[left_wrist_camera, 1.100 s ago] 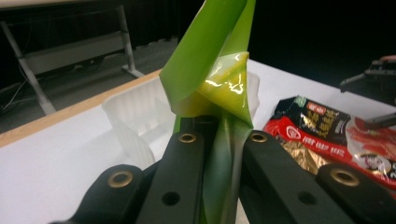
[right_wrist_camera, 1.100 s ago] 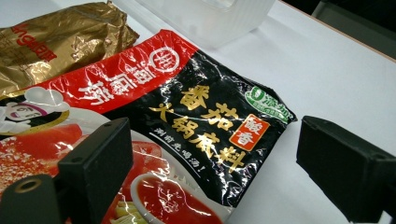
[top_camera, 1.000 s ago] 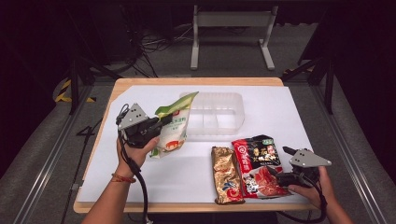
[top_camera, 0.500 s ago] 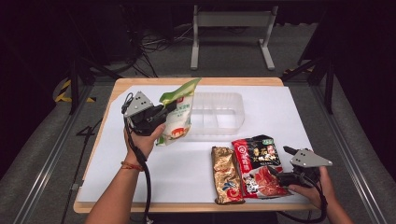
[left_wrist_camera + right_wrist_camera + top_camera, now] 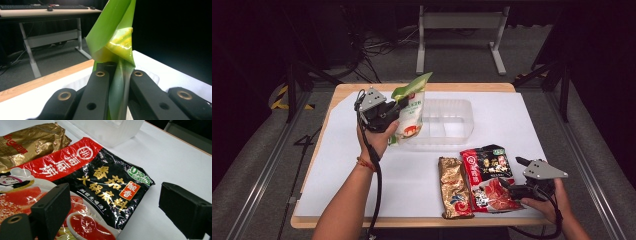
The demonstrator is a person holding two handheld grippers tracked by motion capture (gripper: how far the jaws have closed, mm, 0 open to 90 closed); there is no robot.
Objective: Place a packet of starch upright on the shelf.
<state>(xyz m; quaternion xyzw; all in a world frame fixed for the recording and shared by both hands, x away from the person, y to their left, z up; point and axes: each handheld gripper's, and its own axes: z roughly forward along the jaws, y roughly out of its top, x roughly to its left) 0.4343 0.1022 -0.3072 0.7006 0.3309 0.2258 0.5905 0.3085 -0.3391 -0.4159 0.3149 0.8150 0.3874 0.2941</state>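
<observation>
Packets lie nearest, at the table's [image 5: 337, 190] front edge: a gold packet [image 5: 454, 187] and, touching its right side, a red-and-black packet [image 5: 488, 177] flat on the white cover. The right gripper [image 5: 517, 184] rests low at that packet's right edge, held in the right hand [image 5: 549, 200]. In the right gripper view its jaws stand spread, one over the printed soup picture, the other over bare cover, with nothing pinched between them.

Farther back, a clear tray [image 5: 447, 125] with dividers sits mid-table. Just left of it the left hand [image 5: 377, 137] holds the left gripper [image 5: 399, 107] raised off the table. Its jaws are pressed together on the green pouch [image 5: 409, 112], which hangs in the air at the tray's left end, upper flap tilted toward the far side. In the left gripper view the pouch's [image 5: 117, 42] folded green and yellow film rises from between the black jaws.

Beyond the table stands a grey desk frame [image 5: 459, 35] on dark floor.
</observation>
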